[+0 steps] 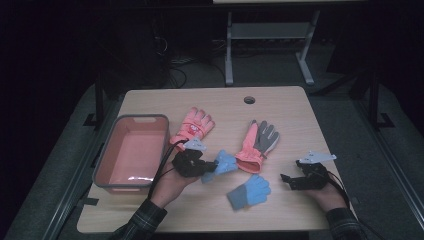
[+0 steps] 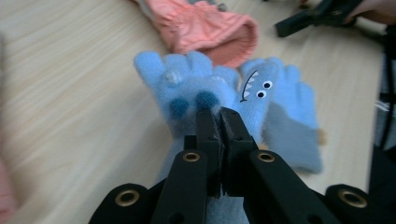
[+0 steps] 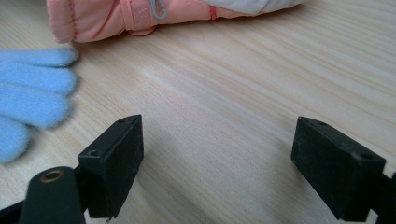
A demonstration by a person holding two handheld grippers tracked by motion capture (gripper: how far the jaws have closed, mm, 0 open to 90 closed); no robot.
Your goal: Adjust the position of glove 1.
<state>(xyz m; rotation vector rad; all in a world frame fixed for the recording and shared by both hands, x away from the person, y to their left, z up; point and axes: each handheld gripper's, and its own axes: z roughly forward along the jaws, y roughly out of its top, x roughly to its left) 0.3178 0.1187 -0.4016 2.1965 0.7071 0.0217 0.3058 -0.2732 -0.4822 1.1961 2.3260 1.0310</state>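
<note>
Desk (image 1: 280, 107): wide and bare at your right; no snag risk there.

Pink bin (image 1: 131, 151): at your left, just beside the left tool (image 2: 219, 126). You could clip its near wall.

Blue knit glove (image 2: 187, 88): clamped by a thin pinch of yarn, lifted beside the bin. It may slip.

Right tool (image 3: 217, 163): jaws apart, idle. Second blue glove (image 1: 250, 192) lies near.

A light-blue knitted glove (image 2: 196, 93) with dark-blue dots; its twin (image 2: 275, 107) shows a shark face. Two coral-pink padded gloves (image 1: 192, 127), one grey-palmed (image 1: 260, 140). Pink plastic tub (image 1: 131, 152) with a grey rim. Pale wood-grain surface (image 1: 280, 107).
</note>
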